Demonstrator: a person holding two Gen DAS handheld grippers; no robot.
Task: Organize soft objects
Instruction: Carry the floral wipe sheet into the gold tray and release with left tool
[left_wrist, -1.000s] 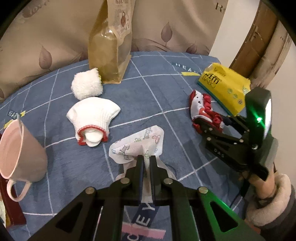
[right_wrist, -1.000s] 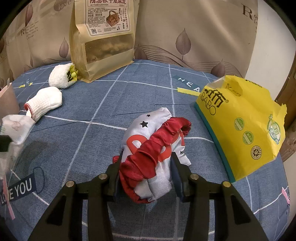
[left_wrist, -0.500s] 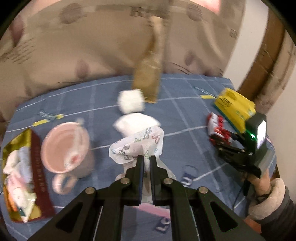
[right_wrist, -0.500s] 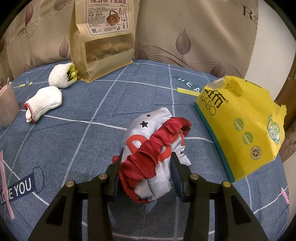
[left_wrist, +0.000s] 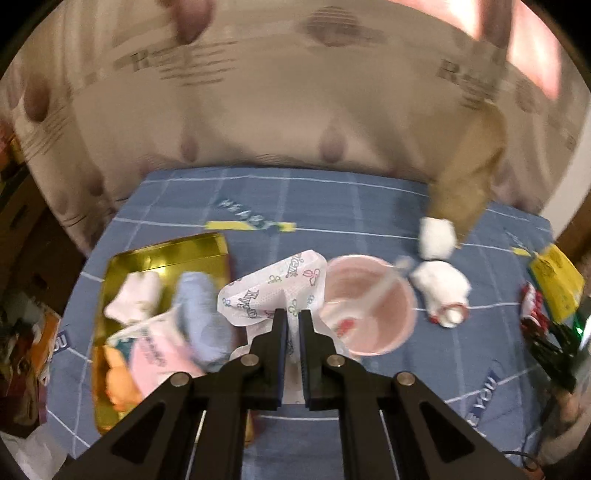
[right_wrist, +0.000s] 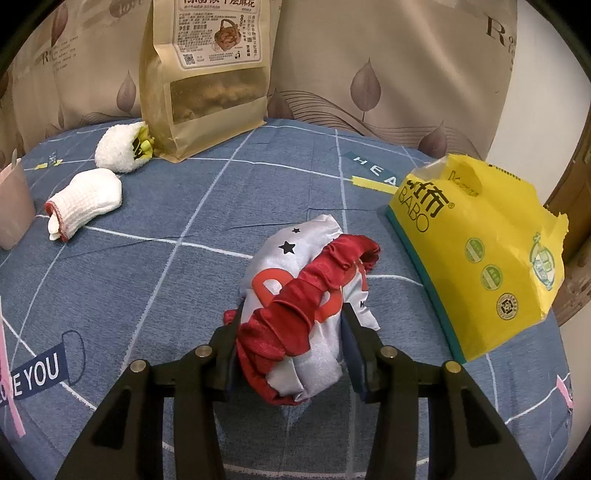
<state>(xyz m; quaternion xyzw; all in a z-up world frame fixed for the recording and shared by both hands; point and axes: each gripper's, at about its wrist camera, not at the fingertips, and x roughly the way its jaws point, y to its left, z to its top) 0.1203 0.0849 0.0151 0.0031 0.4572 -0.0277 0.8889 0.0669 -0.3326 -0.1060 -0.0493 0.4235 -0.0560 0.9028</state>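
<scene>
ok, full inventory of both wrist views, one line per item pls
printed white tissue pack: 1, white, held in left tool
gold tin tray: 1, gold, left, holding soft items
pink mug: 1, pink, beside the tray
white knit sock: 1, red-trimmed, mid-bedspread
fluffy white sock ball: 1, by snack bag
kraft snack bag: 1, tan, standing at back
yellow BABO pack: 1, right
red-and-white satin cap: 1, between right tool fingers
blue grid bedspread: 1
left tool: shut
right tool: gripping cap

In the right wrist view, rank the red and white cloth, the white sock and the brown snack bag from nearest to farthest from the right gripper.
1. Red and white cloth: between the right gripper's jaws.
2. White sock: far left.
3. Brown snack bag: upright at the back.
</scene>
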